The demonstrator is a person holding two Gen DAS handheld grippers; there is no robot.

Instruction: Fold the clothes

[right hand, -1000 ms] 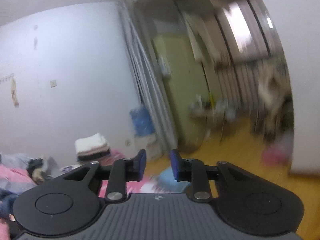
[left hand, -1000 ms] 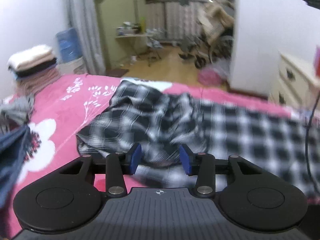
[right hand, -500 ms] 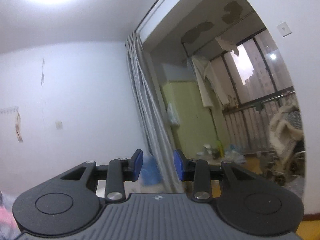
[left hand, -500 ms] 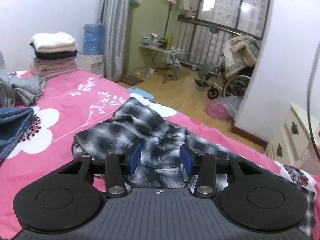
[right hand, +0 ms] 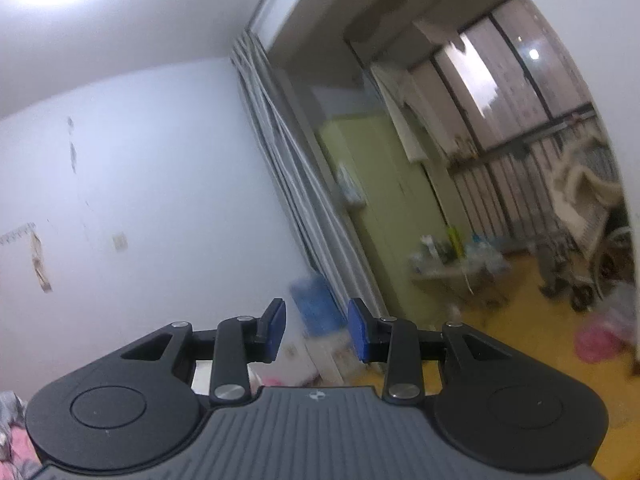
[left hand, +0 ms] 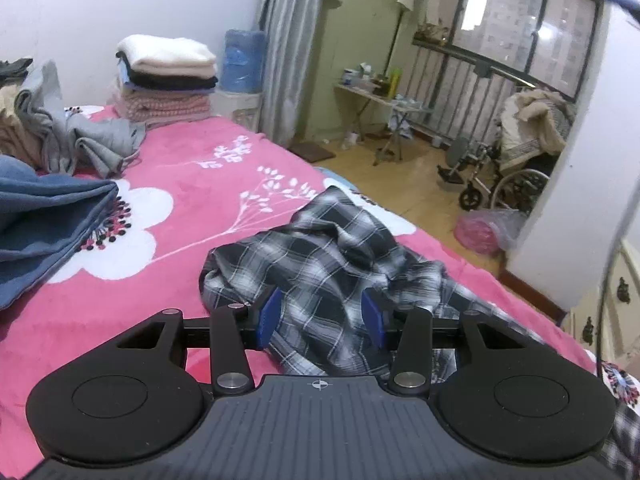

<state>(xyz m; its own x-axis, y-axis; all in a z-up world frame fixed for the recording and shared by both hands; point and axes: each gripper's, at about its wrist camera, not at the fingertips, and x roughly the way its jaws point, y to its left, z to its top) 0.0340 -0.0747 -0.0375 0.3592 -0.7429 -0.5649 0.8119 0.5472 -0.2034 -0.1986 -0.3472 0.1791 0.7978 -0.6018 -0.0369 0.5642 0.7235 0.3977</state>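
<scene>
On the pink floral bedspread (left hand: 192,208) lies one crumpled black-and-white plaid shirt (left hand: 332,264), just ahead of the left gripper (left hand: 322,316), whose jaws stand partly apart and empty. The right gripper (right hand: 316,330), also part-open and holding nothing, aims at the wall, so a one-sided grab may bunch the shirt further. Also in view: one stack of folded knitwear (left hand: 168,76), one blue garment (left hand: 44,216), one grey one (left hand: 80,140).

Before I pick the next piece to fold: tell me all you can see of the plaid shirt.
The plaid shirt is thin woven-looking cloth, checked black, grey and white. It lies unfolded and crumpled in a rumpled heap on the pink floral bedspread, trailing toward the lower right. The left gripper hovers over it, jaws apart; whether the pads touch the cloth is unclear. It lies apart from the other clothes.
</scene>
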